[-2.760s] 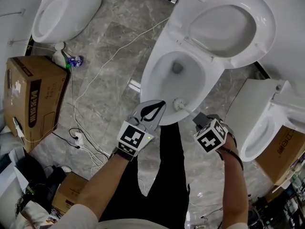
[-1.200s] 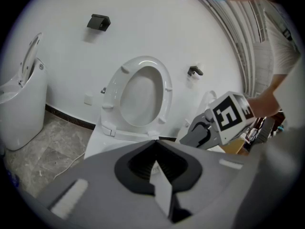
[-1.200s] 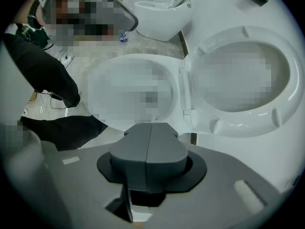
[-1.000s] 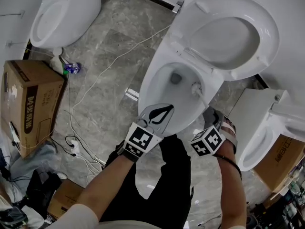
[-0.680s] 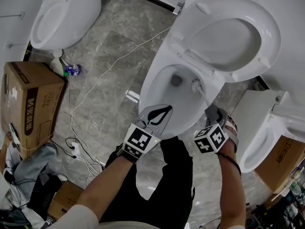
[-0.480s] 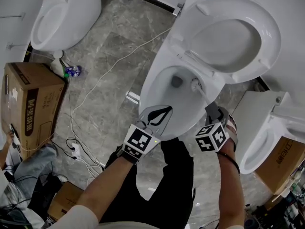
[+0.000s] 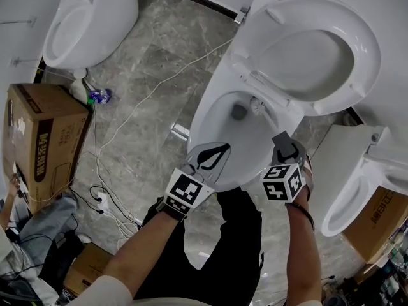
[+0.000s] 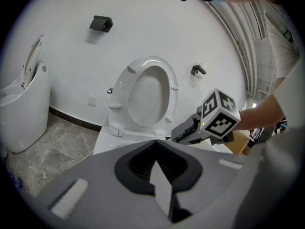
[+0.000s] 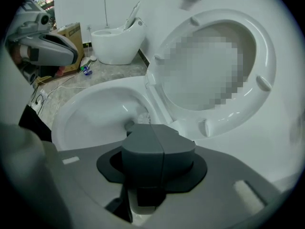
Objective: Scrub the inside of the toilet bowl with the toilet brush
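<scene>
Cardboard box [image 7: 44, 139], second toilet [image 7: 102, 11] — both on marble floor [image 7: 153, 50].

L gripper [image 7: 220, 152] out fwd on bare L forearm [image 7: 137, 247], jaws together, nothing betw. R gripper [image 7: 282, 143] alongside, a bit further fwd, jaws clamped on toilet brush [image 7: 268, 121] handle; R forearm [image 7: 299, 254] straight.

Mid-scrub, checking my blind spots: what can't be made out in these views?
- Handle of the toilet brush: right gripper view, hidden behind the right gripper's shut jaws; only bristles show.
- Bristle contact with the toilet bowl: head view, too small.
- Bowl interior: left gripper view, blocked by the left gripper's body.
- Middle of raised seat: right gripper view, mosaic patch.
</scene>
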